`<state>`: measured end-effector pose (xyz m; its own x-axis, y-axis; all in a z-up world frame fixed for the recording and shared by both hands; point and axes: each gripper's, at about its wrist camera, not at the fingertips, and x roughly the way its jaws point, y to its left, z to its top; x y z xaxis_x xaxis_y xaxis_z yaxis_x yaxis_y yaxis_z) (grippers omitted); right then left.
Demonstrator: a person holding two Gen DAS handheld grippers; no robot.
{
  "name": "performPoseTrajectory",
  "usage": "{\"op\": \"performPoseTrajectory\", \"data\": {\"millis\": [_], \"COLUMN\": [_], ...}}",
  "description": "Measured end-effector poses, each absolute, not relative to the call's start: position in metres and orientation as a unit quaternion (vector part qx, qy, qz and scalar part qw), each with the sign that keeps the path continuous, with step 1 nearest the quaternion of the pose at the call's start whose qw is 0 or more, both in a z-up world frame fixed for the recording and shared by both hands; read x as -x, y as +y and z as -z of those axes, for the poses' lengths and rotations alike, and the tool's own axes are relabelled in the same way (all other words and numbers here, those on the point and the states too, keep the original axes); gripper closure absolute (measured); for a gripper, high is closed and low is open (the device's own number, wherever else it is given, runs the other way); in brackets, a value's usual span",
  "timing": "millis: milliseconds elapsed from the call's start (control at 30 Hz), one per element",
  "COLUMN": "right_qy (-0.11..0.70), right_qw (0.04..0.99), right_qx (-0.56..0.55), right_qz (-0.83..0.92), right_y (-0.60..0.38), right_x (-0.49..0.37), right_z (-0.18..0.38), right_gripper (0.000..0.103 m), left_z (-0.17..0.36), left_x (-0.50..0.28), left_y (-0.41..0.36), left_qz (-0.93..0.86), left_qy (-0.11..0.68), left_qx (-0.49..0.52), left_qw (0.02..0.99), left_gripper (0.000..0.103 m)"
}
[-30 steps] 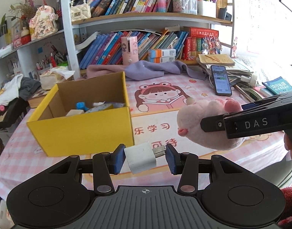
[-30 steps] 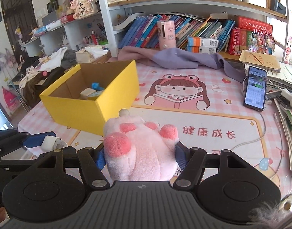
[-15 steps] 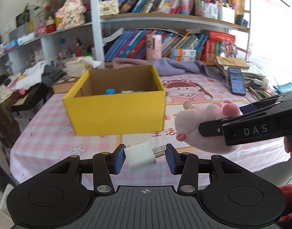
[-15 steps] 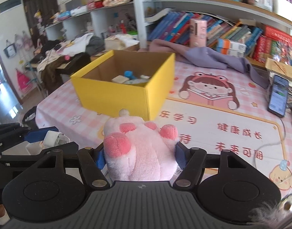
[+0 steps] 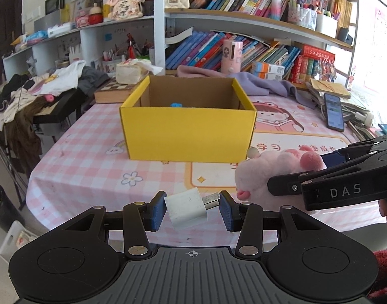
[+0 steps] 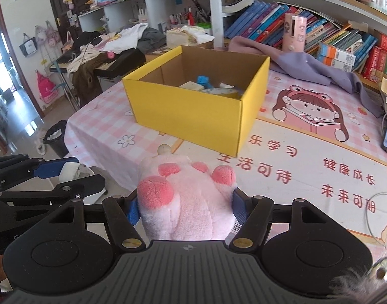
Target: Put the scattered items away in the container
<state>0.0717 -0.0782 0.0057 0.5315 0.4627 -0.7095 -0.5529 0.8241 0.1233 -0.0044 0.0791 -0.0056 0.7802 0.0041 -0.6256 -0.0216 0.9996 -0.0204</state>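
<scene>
My left gripper was closed on a white charger plug: one blue pad lay against its body and the other against its metal prongs, and the plug sat tilted between them. My right gripper held a pink plush paw, its pads pressed into the soft sides so that the darker pink toe pads faced up toward the camera. Seen from the left wrist, the right gripper came in from the right edge with the plush paw sticking out past its fingers, just beside the plug.

Both held things hung in the air near the front edge of the tabletop, which was covered by a pink checked cloth. Beyond them stood the yellow box, open at the top and resting on the cloth. From the right wrist I could see into the yellow box: a blue item and a few pale things lay on its bottom. A phone lay to the right on the tabletop, well apart from the box, and a purple cloth was heaped behind it below the bookshelves.
</scene>
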Motion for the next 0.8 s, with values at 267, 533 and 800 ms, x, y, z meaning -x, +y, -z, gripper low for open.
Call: {"op": "performPoseTrajectory", "data": {"millis": [267,533,800], "right_qy": [0.396,0.403,0.415], "right_qw": [0.867,0.863,0.852], "right_qx": [0.055,0.054,0.059], "right_qz": [-0.297,-0.301,-0.313], "right_y": [-0.064,-0.054,-0.049], "right_x": [-0.069,-0.068,-0.069], "right_z": [-0.001,0.003,0.008], "right_gripper": [0.038,0.038,0.038], "left_z": [0.01,0.009,0.008], "left_x": [0.005,0.002,-0.006], "left_y": [0.093,0.106,0.114], "left_qz": [-0.012,-0.017,-0.02], "left_qy": [0.35,0.355,0.363], "left_qx": [0.015,0.02,0.022], "left_qw": [0.937,0.935,0.931], "left_gripper": [0.059,0.059,0.059]}}
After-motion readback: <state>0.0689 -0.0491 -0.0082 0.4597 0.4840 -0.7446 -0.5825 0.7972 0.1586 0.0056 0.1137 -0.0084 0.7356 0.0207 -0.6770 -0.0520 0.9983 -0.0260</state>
